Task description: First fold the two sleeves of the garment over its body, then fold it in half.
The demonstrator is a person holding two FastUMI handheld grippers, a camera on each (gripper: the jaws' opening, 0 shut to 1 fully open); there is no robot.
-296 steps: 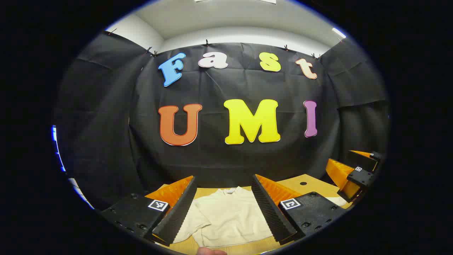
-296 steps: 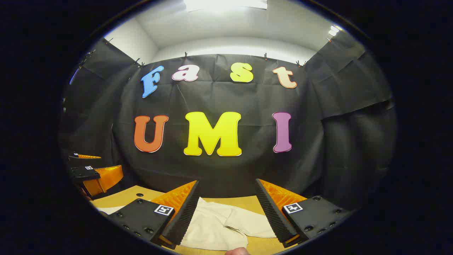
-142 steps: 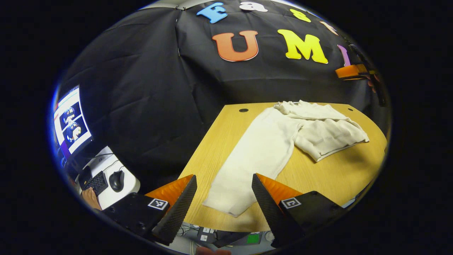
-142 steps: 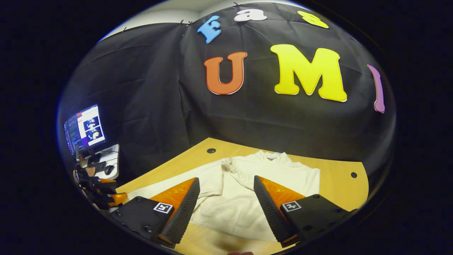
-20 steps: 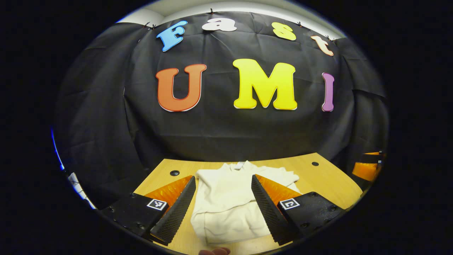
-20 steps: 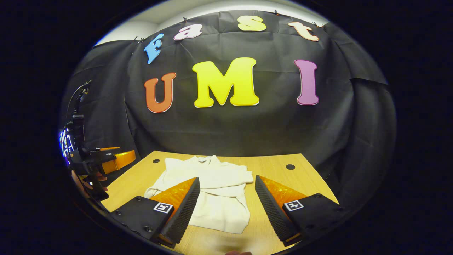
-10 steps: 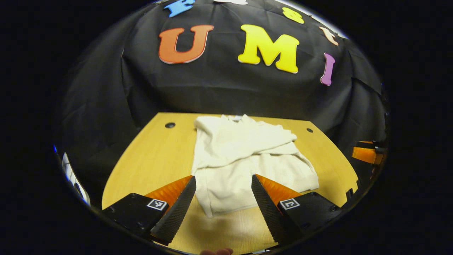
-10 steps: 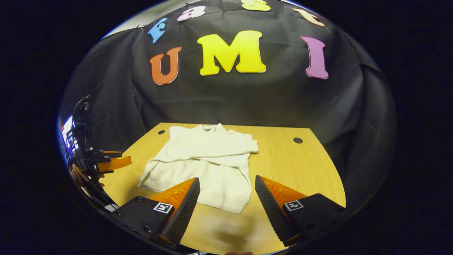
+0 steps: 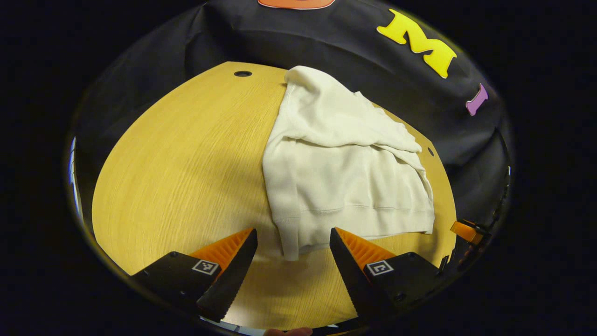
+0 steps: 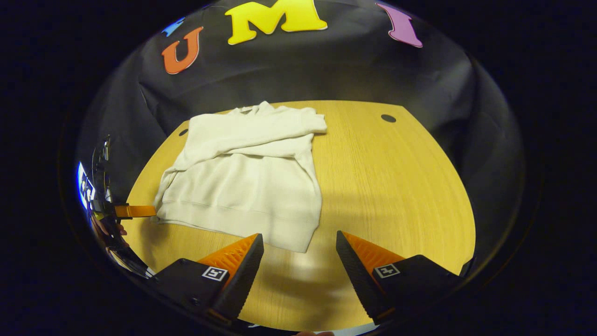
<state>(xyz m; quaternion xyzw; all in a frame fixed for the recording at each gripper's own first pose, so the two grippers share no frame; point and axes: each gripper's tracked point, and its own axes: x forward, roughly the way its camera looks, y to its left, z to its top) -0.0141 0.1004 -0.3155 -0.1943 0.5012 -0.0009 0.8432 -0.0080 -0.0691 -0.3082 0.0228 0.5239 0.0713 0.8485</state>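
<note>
A cream sweatshirt (image 9: 343, 168) lies flat on the wooden table (image 9: 186, 154), both sleeves folded across its chest, collar toward the black wall. In the left gripper view my left gripper (image 9: 291, 254) hangs open just above the hem's near left corner, nothing between its fingers. The right gripper view shows the same sweatshirt (image 10: 247, 182) with my right gripper (image 10: 298, 256) open over the hem's near right corner, holding nothing. The left gripper (image 10: 133, 211) also appears at the far left of the right gripper view, beside the hem's other corner.
Round cable holes (image 10: 388, 118) sit near the table's far corners. Bare wood stretches right of the sweatshirt in the right gripper view (image 10: 396, 186) and left of it in the left gripper view. The right gripper's tip (image 9: 464, 231) peeks in at the left gripper view's right edge.
Both grippers have tilted down and closed in on the sweatshirt's near hem, one over each corner. Earlier both sleeves were spread out; they now lie folded over the body.
</note>
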